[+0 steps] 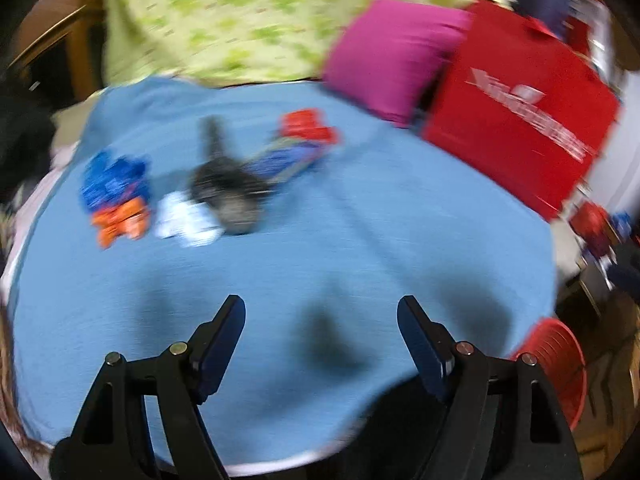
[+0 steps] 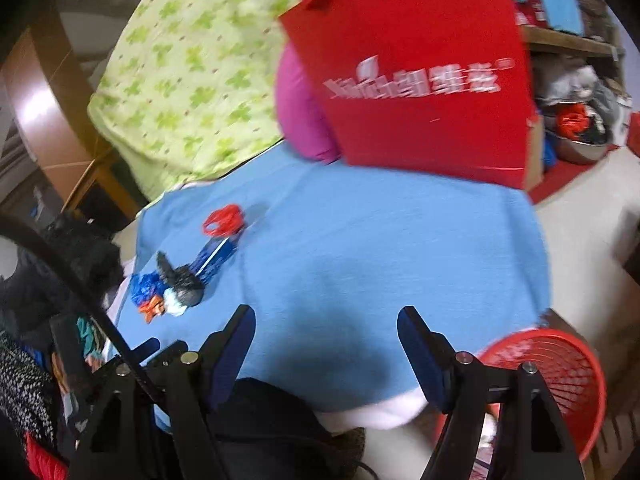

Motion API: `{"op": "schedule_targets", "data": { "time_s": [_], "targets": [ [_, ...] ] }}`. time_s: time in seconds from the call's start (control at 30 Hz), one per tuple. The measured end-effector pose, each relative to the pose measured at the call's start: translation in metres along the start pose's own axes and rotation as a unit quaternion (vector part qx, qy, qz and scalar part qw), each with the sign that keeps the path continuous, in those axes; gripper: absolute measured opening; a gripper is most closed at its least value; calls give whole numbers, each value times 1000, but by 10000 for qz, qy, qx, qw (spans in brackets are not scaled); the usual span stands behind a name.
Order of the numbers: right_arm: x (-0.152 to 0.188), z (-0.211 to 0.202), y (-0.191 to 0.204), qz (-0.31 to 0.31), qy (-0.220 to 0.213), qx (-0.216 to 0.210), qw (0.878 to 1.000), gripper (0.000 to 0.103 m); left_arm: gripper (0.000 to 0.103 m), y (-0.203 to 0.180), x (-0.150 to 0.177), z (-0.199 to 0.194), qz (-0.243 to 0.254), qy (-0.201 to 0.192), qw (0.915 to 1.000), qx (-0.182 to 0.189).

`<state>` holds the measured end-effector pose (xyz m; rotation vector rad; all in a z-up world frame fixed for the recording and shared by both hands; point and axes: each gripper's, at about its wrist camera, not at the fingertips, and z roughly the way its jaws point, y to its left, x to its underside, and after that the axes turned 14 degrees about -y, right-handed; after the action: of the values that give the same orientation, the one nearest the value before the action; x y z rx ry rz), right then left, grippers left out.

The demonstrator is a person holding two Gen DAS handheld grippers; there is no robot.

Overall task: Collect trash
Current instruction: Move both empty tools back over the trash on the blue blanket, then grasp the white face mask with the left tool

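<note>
Several pieces of trash lie in a cluster on the blue bedspread [image 1: 360,240]. They are a blue and orange wrapper [image 1: 114,196], a white crumpled scrap [image 1: 186,220], a dark grey crumpled bag [image 1: 228,188] and a blue and red wrapper [image 1: 296,148]. My left gripper [image 1: 321,308] hangs open over the bare spread, nearer than the cluster, with nothing between its fingers. In the right wrist view the same cluster, around the grey bag [image 2: 182,280], lies far left. My right gripper [image 2: 326,314] is open and empty. A red mesh basket [image 2: 552,372] stands low at the right.
A red paper bag [image 1: 520,120] and a pink pillow [image 1: 384,60] stand at the back right of the bed. A green-patterned quilt [image 1: 240,20] is heaped behind. The red basket [image 1: 560,368] sits off the bed's right edge. Dark clothes [image 2: 36,360] are piled at left.
</note>
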<state>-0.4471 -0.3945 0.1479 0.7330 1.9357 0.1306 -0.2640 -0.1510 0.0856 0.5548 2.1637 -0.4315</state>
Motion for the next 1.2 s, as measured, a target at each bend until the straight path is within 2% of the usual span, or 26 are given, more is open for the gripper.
{"op": "schedule_targets", "data": {
  "time_s": [0.07,0.2,0.3,0.4,0.5,0.73,0.77,0.8,0.83,0.9,0.97,1.07,1.2],
  "targets": [
    [5,13,13,-25,91,-161,9998,77,80,31,-3,12,-290,120,9991,-289],
    [13,31,25,-48,243,-333,9991,77,80,76,-11,34,-891,223,9946,-488],
    [14,39,28,-22,312,-373,9988,77,80,106,-16,51,-1252,264,9879,-876],
    [14,50,24,19,376,-343,9987,77,80,130,-19,67,-1589,315,9805,-1109],
    [15,62,18,104,478,-297,9984,77,80,136,-26,85,-1741,419,9781,-1059],
    [20,82,6,240,669,-220,9972,77,80,128,-42,136,-1744,504,9781,-1021],
    [20,85,6,242,688,-215,9971,77,77,126,-41,145,-1695,580,9781,-1061],
    [19,86,6,237,696,-214,9971,77,63,124,-40,150,-1521,549,9794,-1209],
    [18,87,7,225,702,-220,9970,77,44,123,-41,152,-1338,488,9807,-1339],
    [16,90,11,171,697,-242,9971,77,23,130,-41,151,-1471,496,9808,-1178],
    [16,96,18,108,737,-263,9969,77,22,138,-40,143,-1587,483,9805,-1054],
    [17,108,40,-33,853,-394,9956,77,21,146,-31,118,-1495,333,9829,-1018],
    [24,130,94,-569,987,-787,9904,77,21,159,-14,84,-1448,171,9828,-1134]
  ]
}}
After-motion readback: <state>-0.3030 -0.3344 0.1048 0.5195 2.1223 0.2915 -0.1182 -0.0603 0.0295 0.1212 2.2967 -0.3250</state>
